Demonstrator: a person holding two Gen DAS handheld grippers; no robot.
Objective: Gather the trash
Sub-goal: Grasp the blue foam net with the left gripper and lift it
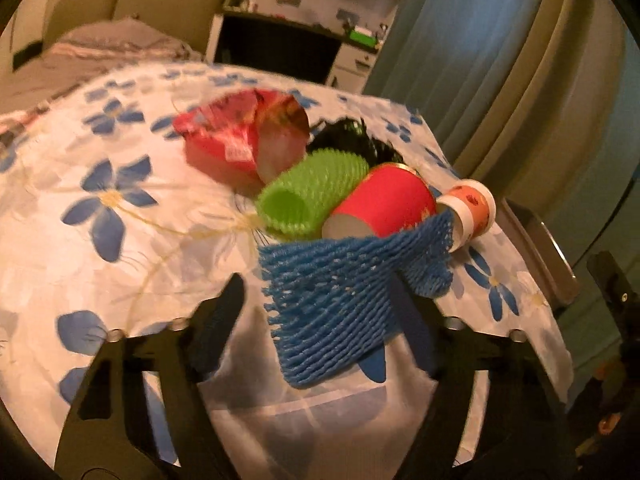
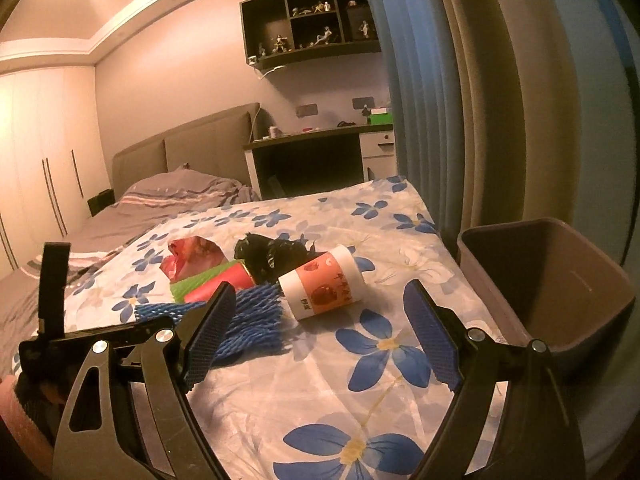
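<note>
Your left tongs [image 1: 320, 312] sit over the blue net [image 1: 340, 300], jaws part-spread; its right finger lies under a fold, and pads don't visibly pinch it. Step in hand looks like grabbing the net. Your right tongs [image 2: 320, 328] are spread wide, empty, the cup [image 2: 324, 284] just ahead, the bin [image 2: 560, 280] off to their right. Next: clamp the left on the net, lift clear of the pile, carry to the bin.
</note>
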